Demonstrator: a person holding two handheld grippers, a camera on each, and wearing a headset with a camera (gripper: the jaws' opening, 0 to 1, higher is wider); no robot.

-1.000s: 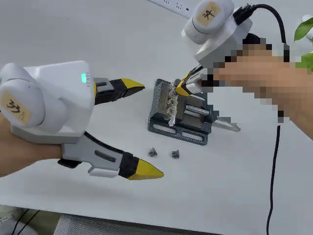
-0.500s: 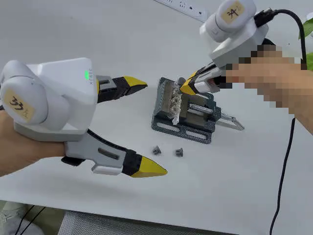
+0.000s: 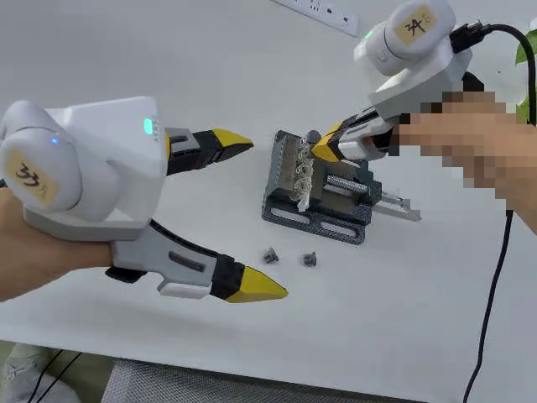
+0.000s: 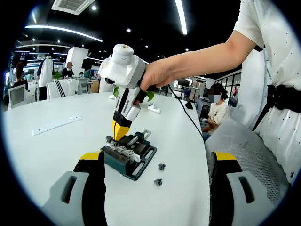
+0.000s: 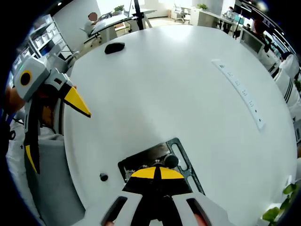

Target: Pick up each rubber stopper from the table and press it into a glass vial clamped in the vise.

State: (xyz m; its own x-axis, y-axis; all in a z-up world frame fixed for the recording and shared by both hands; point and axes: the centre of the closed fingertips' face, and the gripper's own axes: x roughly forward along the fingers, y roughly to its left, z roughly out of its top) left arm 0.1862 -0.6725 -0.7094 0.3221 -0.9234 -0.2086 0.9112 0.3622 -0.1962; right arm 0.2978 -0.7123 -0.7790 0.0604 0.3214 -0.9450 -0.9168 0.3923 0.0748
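Note:
A dark vise [image 3: 350, 220] [image 4: 144, 161] [image 5: 130, 162] stands mid-table with a row of glass vials [image 3: 300, 173] [image 4: 121, 150] clamped in it. My right gripper [image 3: 322, 152] [image 4: 119, 132] [image 5: 155, 173] hangs shut over the far end of that row, with nothing visible between its yellow tips. A dark round stopper [image 3: 313, 136] [image 5: 170, 161] sits just beyond those tips. Two loose rubber stoppers [image 3: 270, 255] [image 3: 310, 259] [image 4: 162, 166] lie on the table in front of the vise. My left gripper [image 3: 247, 214] [image 4: 157, 157] is held open to the left of the vise, with nothing in it.
A white power strip [image 3: 323, 10] [image 5: 240, 92] lies at the table's far side. A black cable [image 3: 491, 294] trails down the right, near a green plant [image 3: 529, 50]. The table's front edge [image 3: 277, 379] runs close below my left gripper. People sit in the background.
My right gripper's body has swung to the right and tilted, while its tips stay over the far end of the vise. The left gripper has barely moved.

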